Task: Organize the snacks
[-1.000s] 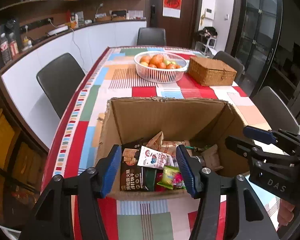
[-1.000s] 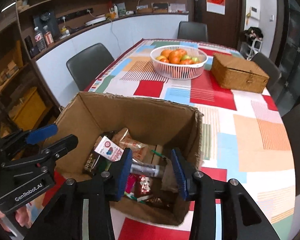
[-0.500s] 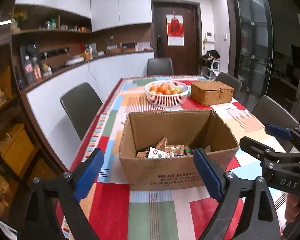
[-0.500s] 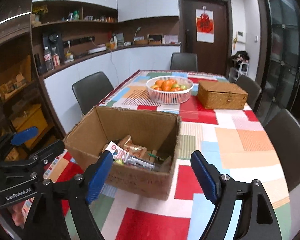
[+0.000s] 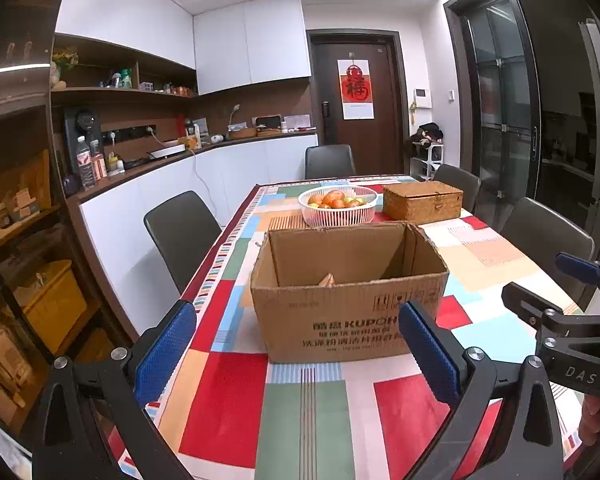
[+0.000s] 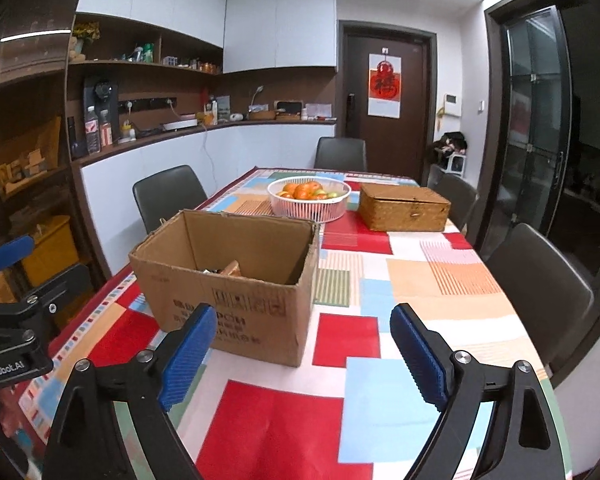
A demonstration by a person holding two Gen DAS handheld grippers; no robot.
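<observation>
1. The left gripper (image 5: 298, 354), at 6 o'clock in its own view, has just been opening; its jaws stand wide with nothing between them.
2. The right gripper (image 6: 302, 354) has also just been opening, and its jaws gape empty.
3. Toward 12 o'clock the cardboard box (image 5: 348, 312) sits on the table (image 5: 300, 412), with snacks (image 6: 230, 269) barely visible inside.
4. Beyond stand the fruit basket (image 5: 337, 208) and, at its 3 o'clock, the wicker box (image 5: 422, 202).
</observation>
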